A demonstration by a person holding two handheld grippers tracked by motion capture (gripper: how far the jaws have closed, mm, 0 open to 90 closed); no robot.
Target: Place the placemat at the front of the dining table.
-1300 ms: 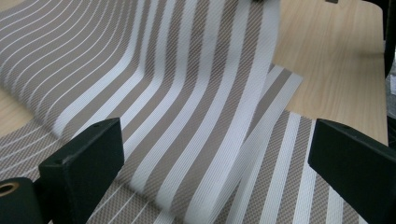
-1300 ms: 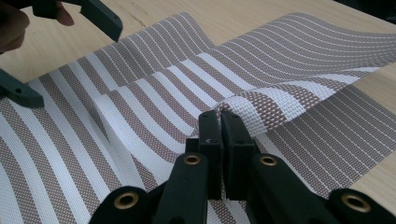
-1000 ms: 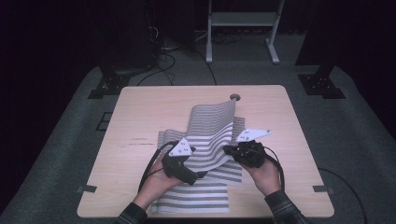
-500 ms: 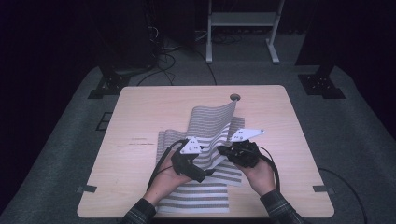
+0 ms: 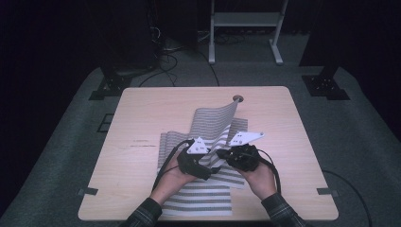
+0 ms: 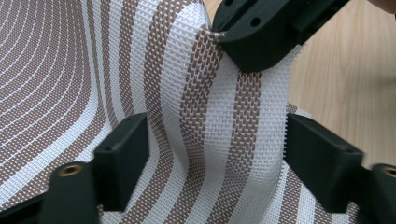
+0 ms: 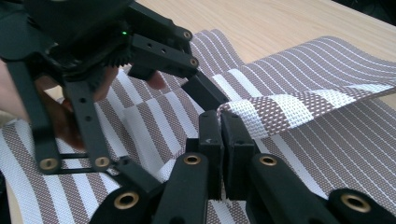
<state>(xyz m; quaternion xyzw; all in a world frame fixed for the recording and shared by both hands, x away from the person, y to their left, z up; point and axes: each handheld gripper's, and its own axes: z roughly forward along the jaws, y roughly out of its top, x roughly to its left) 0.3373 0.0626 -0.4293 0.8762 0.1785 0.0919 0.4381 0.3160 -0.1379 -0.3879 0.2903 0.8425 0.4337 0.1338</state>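
Right gripper (image 7: 223,140) pinching mat (image 5: 208,137) edge, left gripper (image 6: 215,149) closing, seemingly untouching

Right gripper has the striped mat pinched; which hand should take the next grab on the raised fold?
Left, probably. The right gripper is shut on the striped mat edge, holding it up. The left gripper straddles the raised fold with jaws apart, just closing in, pads not yet pressing, so it likely only needs to close.
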